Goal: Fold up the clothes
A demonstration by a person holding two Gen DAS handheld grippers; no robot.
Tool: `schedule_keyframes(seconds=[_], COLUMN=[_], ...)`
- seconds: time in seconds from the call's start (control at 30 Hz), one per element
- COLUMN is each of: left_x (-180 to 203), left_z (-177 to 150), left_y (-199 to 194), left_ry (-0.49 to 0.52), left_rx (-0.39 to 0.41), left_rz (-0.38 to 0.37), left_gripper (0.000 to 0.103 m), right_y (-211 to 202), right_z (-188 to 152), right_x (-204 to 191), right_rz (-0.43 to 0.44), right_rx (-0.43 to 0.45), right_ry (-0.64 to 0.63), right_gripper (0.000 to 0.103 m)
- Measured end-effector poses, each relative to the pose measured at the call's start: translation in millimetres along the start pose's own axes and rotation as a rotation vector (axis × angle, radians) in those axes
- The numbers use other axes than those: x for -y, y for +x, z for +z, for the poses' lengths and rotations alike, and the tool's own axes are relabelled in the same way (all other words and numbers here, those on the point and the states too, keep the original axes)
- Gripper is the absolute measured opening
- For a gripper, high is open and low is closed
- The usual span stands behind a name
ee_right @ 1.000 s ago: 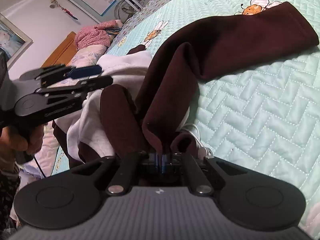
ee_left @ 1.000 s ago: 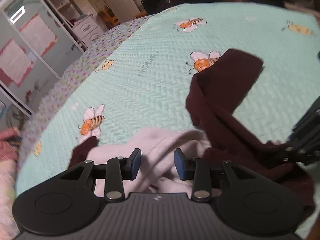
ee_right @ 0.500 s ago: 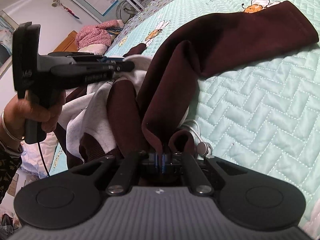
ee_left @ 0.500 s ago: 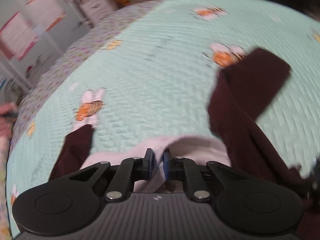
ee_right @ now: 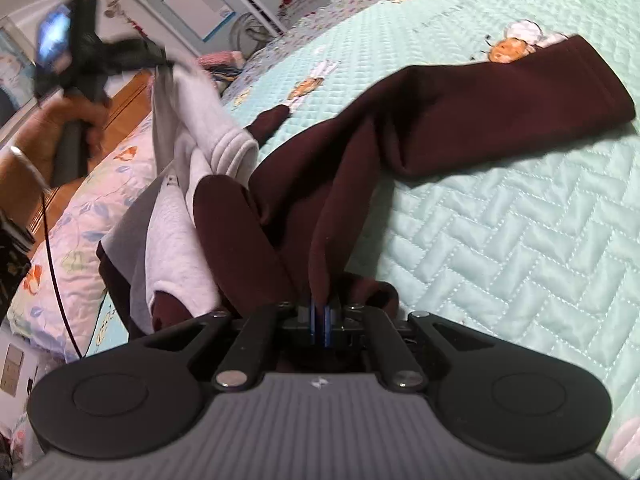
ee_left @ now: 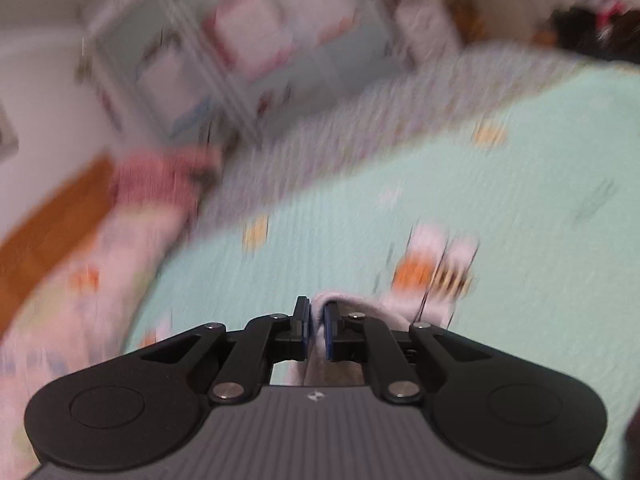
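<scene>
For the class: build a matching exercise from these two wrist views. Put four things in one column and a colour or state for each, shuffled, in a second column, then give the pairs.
Things:
1. left tongs
2. right tongs
3. quilt
4. far sleeve end

States:
A. lies flat by a bee print
B. shut on the maroon garment
C. mint green, stitched
D. shut on the white garment, raised

Pairs: 1-D, 2-B, 3-C, 4-A

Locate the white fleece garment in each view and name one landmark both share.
Left wrist: white fleece garment low centre, pinched in the left claw.
Right wrist: left of centre, lifted above the maroon garment.
Shared landmark: mint quilted bedspread with bee prints.
</scene>
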State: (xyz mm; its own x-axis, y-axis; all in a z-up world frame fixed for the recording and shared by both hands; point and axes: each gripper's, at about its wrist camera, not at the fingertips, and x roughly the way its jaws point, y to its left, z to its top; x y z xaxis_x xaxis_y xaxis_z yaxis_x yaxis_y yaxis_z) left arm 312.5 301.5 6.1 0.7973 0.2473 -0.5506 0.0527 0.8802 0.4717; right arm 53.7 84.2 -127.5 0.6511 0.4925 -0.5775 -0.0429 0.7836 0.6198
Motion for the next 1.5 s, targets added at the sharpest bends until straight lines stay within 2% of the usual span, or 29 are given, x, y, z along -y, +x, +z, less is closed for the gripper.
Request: schedule_keyframes(seconds=[0.07, 0.13, 0.2, 0.23, 0.27, 0.33, 0.37, 0.47, 0.57, 0.63, 0.67, 0.7, 0.8, 0.93, 1.0, 1.07, 1.2, 1.33, 1.43, 1.47, 1.5], left_x=[-12, -32, -55, -70, -85, -107, -113, -119, -112, -106, -101, -96, -84, -70, -72, -74, -71, -57, -50, -50, -49], left_z=[-19, -35, -46, -51, -55, -62, -66, -84, -115, -144, -158, -172, -207, -222, -224, -225, -233, -240, -247, -249, -250], left_y=[12, 4, -11, -20, -27, -41, -51, -82, -116, -138, -146, -153, -166, -179, -182, -183, -189, -192, -189, -187, -185], left_ry=[-0.058, -0.126, -0.213, -0.275, -0.34, -0.434, -0.442, -0.4, -0.375, -0.404, -0.422, -0.444, -0.506, -0.462, -0.448, -0.442, -0.392, -0.274, -0.237, -0.236, -0.238], left_rx=[-0.085, -0.091, -0.076, -0.069, -0.067, -0.068, -0.051, -0.007, 0.013, 0.007, -0.008, -0.024, -0.071, -0.059, -0.043, -0.032, -0.015, -0.003, -0.012, -0.015, -0.016], left_rz=[-0.023, -0.091, -0.151, -0.178, -0.207, -0.256, -0.257, -0.264, -0.327, -0.385, -0.42, -0.453, -0.513, -0.497, -0.485, -0.479, -0.444, -0.41, -0.407, -0.411, -0.413], left_gripper=[0.012, 0.015, 0.028, 0.041, 0.046, 0.046, 0.046, 0.046, 0.046, 0.047, 0.048, 0.048, 0.049, 0.049, 0.049, 0.049, 0.049, 0.05, 0.05, 0.05, 0.05], right_y=[-2, -3, -5, -6, -5, -1, -1, 1, 9, 19, 22, 25, 11, -33, -50, -58, -57, -75, -97, -101, -101], right_z=[0, -1, -1, -1, -2, -3, -3, 0, 7, 13, 16, 19, 27, 56, 71, 78, 75, 53, 33, 25, 13], right_x=[0, 1, 1, 2, 0, -5, -8, -20, -27, -28, -26, -23, -26, -37, -38, -28, 20, 36, 5, -9, -25], right_rz=[-0.003, -0.005, -0.008, -0.01, -0.02, -0.048, -0.06, -0.101, -0.114, -0.097, -0.079, -0.059, -0.079, -0.217, -0.319, -0.401, -0.384, -0.282, -0.28, -0.265, -0.246], right_rx=[-0.013, -0.025, -0.038, -0.044, -0.051, -0.064, -0.066, -0.084, -0.095, -0.104, -0.101, -0.095, -0.015, 0.141, 0.192, 0.203, 0.121, 0.116, 0.168, 0.166, 0.138], right_ry=[-0.007, -0.014, -0.021, -0.024, -0.039, -0.084, -0.104, -0.153, -0.149, -0.132, -0.111, -0.087, -0.104, -0.218, -0.298, -0.333, -0.157, -0.041, -0.26, -0.378, -0.504], right_gripper=[0.005, 0.006, 0.007, 0.006, 0.006, 0.007, 0.007, 0.011, 0.02, 0.022, 0.02, 0.005, 0.004, 0.004, 0.004, 0.004, 0.008, 0.016, 0.02, 0.026, 0.04])
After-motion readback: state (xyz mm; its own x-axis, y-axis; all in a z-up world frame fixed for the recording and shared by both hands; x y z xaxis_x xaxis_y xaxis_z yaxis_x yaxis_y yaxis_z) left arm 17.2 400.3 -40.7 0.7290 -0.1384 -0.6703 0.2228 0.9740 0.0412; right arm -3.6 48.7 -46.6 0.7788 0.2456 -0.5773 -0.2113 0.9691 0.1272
